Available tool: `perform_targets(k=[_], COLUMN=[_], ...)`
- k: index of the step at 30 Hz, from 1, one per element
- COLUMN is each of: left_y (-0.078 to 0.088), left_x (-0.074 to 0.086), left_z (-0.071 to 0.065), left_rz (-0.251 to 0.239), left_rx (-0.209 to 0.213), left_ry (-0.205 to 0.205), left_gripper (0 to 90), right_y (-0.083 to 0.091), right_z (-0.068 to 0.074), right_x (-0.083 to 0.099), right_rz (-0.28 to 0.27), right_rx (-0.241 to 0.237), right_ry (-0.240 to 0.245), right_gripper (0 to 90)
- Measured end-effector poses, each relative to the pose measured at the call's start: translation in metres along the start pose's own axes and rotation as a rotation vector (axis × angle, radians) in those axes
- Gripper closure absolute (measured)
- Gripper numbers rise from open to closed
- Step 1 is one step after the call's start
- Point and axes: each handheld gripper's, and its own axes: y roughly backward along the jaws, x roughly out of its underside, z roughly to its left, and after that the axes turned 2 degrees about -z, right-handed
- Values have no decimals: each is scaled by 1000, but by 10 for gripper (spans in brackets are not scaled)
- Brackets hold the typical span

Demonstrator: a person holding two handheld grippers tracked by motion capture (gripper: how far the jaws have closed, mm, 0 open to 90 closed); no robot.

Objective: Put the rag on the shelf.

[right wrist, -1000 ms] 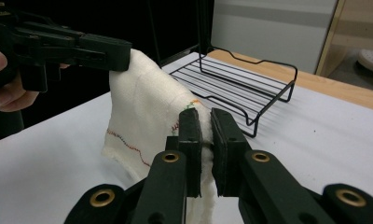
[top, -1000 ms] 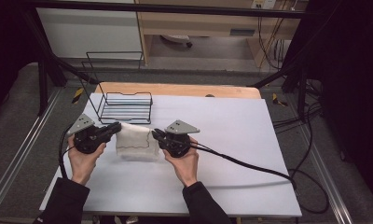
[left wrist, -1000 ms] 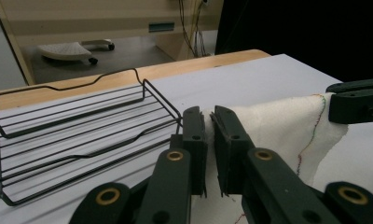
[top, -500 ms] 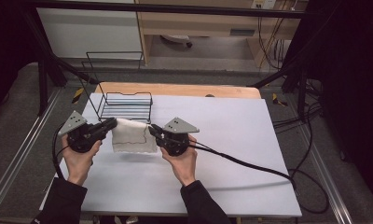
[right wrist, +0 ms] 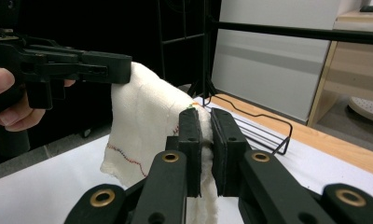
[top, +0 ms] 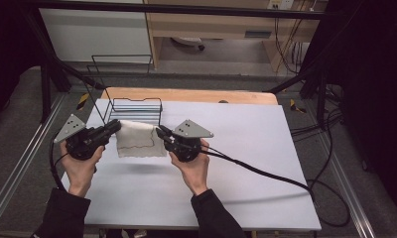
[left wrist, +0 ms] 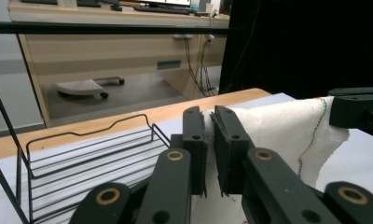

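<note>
L gripper (top: 113, 130) and R gripper (top: 163, 134) are each clamped on a top corner of the white cloth (top: 137, 140). I've got it higher than a sec ago, clear of the table (top: 246, 148), hanging in front of the wire rack (top: 132, 106). Lift's working.

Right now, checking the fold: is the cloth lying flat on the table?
No, the cloth hangs between the left gripper and right gripper.

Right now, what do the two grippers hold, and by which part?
A white cloth: left gripper shut on its upper left corner, right gripper on its upper right corner; it hangs between them.
</note>
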Motion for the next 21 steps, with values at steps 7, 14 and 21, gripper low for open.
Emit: perform_targets(k=[7, 14, 21], left_y=[2, 4, 7], left_x=[-12, -22, -33], left_z=[3, 7, 13], left_rz=[-23, -48, -74], left_rx=[-3, -10, -24], left_ry=[-6, -7, -4], left_gripper=[835, 835, 835], right_y=[-1, -5, -11], right_z=[2, 4, 7], right_x=[-13, -23, -35], right_rz=[-29, -52, -75], right_rx=[6, 7, 9], right_ry=[20, 26, 38], right_gripper=[835, 835, 835])
